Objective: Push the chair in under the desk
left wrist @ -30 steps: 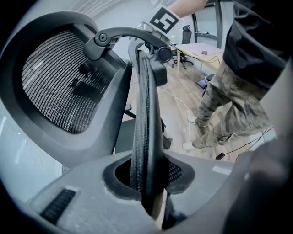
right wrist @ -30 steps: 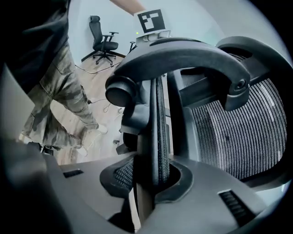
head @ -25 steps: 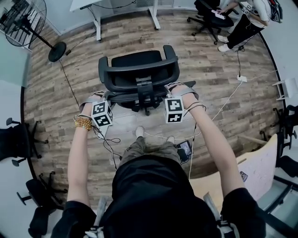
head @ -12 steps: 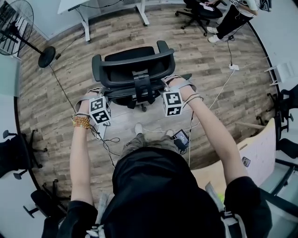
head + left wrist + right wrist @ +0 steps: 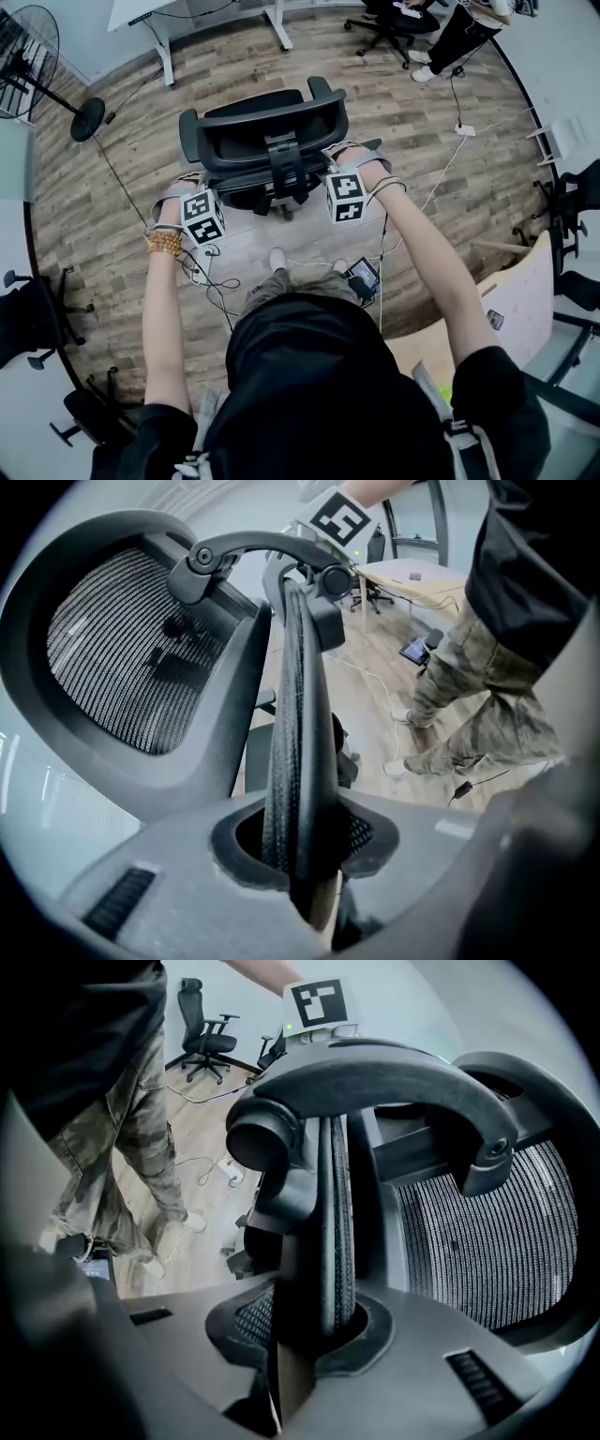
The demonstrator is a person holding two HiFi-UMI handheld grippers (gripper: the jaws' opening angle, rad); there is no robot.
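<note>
My left hand-held gripper (image 5: pixel 300 855) is clenched on one side edge of the chair's (image 5: pixel 253 127) backrest, and my right hand-held gripper (image 5: pixel 314 1335) is clenched on the other. The chair stands on the wood floor, well apart from the white table (image 5: pixel 150 9) beyond it, so I judge nearly all the pushing is left. A fan (image 5: pixel 23 47) and its cable (image 5: pixel 117 171) lie left of the chair. Neither seems to block the way.
</note>
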